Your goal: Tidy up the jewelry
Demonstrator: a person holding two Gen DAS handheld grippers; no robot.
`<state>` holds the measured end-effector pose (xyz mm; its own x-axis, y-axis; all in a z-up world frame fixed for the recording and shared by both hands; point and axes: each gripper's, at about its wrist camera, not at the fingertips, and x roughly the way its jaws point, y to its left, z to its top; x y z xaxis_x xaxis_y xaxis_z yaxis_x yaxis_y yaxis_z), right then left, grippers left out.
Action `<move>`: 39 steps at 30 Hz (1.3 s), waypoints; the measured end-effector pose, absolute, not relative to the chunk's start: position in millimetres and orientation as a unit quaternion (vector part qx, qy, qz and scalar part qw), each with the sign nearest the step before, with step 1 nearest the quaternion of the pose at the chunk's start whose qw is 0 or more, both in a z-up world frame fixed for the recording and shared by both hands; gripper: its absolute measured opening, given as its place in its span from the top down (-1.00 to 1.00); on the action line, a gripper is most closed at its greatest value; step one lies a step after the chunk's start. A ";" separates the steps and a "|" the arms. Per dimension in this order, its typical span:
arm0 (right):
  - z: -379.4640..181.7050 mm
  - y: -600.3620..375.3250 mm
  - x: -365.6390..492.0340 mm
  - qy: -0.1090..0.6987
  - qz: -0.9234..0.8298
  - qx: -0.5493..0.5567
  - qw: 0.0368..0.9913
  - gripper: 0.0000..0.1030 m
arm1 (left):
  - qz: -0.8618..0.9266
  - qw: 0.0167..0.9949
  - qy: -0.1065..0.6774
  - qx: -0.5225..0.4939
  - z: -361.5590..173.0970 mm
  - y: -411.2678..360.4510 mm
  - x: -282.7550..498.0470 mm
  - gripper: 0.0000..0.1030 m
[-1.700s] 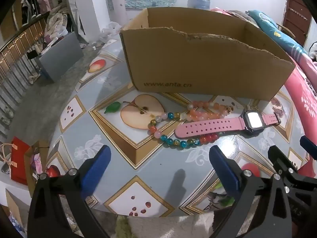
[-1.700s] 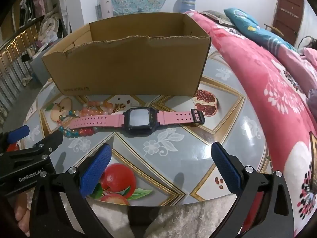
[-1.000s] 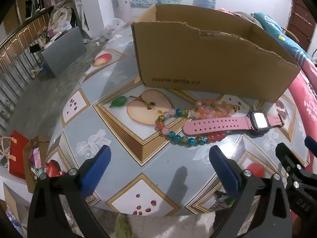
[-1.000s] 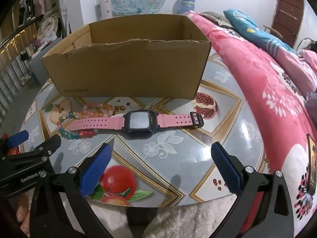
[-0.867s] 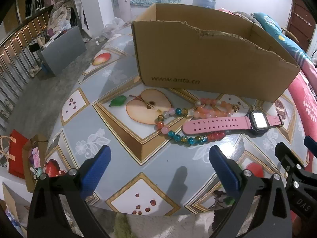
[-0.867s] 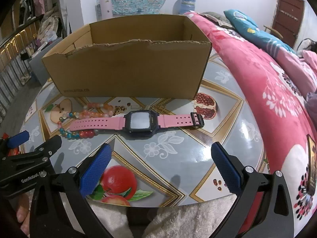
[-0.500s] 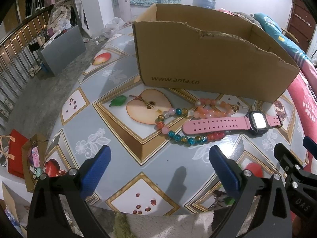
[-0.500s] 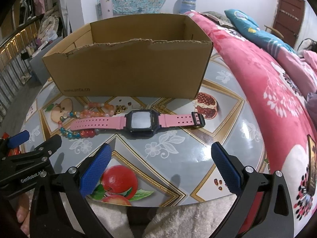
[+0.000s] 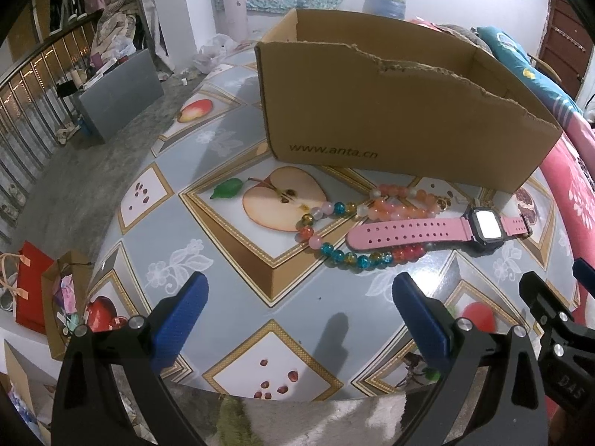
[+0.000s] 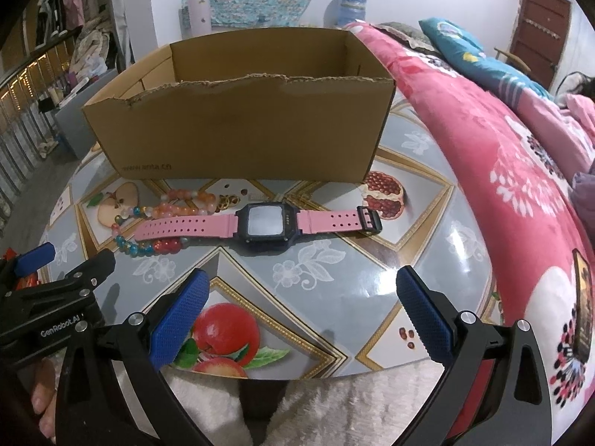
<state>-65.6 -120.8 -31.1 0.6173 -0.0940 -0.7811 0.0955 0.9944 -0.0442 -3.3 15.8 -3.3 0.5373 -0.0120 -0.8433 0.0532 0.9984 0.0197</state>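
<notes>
A pink-strapped digital watch (image 10: 260, 223) lies flat on the table in front of an open cardboard box (image 10: 241, 130). It also shows in the left wrist view (image 9: 438, 228). A multicoloured bead bracelet (image 9: 334, 238) and an orange-pink bead bracelet (image 9: 401, 202) lie partly under the strap's left end; both show in the right wrist view (image 10: 148, 247). The box (image 9: 390, 111) stands just behind them. My left gripper (image 9: 297, 316) is open and empty, short of the beads. My right gripper (image 10: 301, 308) is open and empty, short of the watch.
The round table (image 9: 223, 278) has a glossy fruit-print cover. A bed with a pink floral blanket (image 10: 502, 148) lies to the right. A grey box (image 9: 119, 93) and paper bags (image 9: 44, 290) sit on the floor at the left, by a railing.
The left gripper drifted a little left and back early on, so the box and jewelry sit further right in its view. Both grippers have since held nearly still and open.
</notes>
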 end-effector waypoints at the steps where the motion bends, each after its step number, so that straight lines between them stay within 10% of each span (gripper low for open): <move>1: -30.2 -120.8 -67.5 0.433 -0.055 0.000 0.900 -0.87 | -0.019 0.877 0.480 0.021 -3.3 15.9 -3.9 -0.89; 39: -71.6 -149.4 -56.2 0.414 0.082 -0.035 0.906 -0.87 | -0.095 0.853 0.506 0.088 -41.6 11.8 35.2 -0.92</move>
<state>-56.2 -149.4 -71.6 0.6435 0.1191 -0.7561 -0.1778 0.9841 0.0037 35.2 11.8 -41.6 0.4706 -0.0733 -0.8793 0.2507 0.9666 0.0536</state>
